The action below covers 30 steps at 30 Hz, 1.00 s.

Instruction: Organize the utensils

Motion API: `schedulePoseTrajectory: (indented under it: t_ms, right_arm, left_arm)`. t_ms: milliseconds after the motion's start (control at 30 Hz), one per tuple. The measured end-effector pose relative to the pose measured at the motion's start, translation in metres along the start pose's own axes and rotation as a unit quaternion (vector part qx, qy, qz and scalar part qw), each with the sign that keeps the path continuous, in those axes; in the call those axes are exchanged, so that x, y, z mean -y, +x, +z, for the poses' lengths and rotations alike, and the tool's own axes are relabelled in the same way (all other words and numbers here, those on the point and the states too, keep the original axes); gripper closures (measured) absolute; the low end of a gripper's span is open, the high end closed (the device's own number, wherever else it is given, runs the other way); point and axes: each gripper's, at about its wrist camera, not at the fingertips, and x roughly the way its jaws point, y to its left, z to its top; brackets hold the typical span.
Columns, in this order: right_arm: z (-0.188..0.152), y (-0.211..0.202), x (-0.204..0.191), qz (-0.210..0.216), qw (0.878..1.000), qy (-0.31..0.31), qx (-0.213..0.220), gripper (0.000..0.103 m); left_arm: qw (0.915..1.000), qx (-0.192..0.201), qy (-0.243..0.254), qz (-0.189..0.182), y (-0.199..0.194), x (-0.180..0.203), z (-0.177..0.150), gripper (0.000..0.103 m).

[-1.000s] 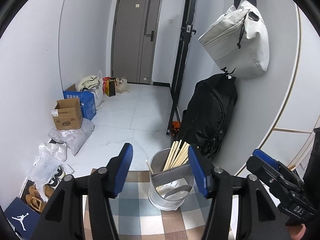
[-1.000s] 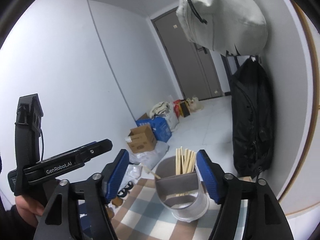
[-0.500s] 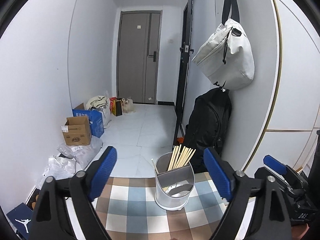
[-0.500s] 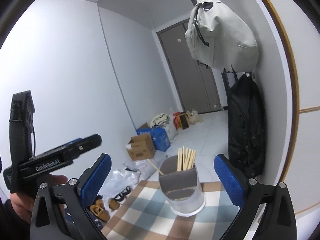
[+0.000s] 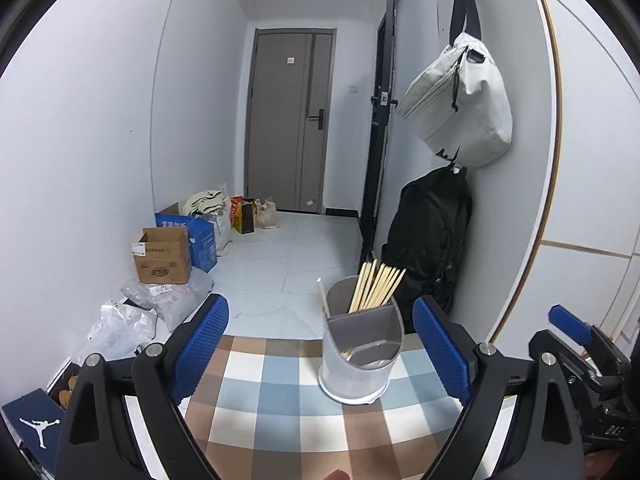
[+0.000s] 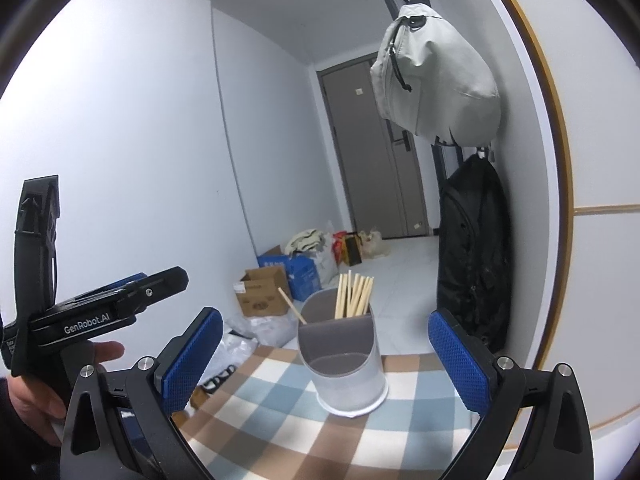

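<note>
Chopsticks (image 5: 376,286) stand in the utensil holder (image 5: 360,354) just ahead of my left claw (image 5: 320,350) and right claw (image 6: 324,362), both spread wide and empty; a careless grab could, I judge, tip the light holder off the checked cloth (image 5: 280,404).

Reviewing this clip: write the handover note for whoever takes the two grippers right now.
Left gripper: open, nothing between its pads.
Right gripper: open, nothing held.
Utensil holder stands upright on the checked tablecloth, apart from both grippers and ahead of them.
Chopsticks stand bundled in the holder's taller back compartment; a single stick leans out to the left. The lower front compartment looks empty in the right wrist view; the left wrist view hints at something inside, unclear.
Done: chopsticks are in the holder.
Left: no loose utensils show on the cloth; perhaps straighten the leaning stick.
</note>
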Motion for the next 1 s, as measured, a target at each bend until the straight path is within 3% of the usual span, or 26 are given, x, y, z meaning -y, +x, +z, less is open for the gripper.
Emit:
schedulePoseTrajectory:
  t_ms: [300,1000]
  right_arm:
    - [-0.022,0.008,-0.005,0.004,1.000,-0.002,0.000,0.000]
    - [-0.027,0.018,-0.004,-0.001,1.000,-0.005,-0.005,0.000]
  left_arm:
    - [0.9994,-0.005,0.007,0.032,0.022,-0.005,-0.033,0.012]
    - [0.9993,-0.012,0.001,0.036,0.023,-0.005,-0.029,0.012]
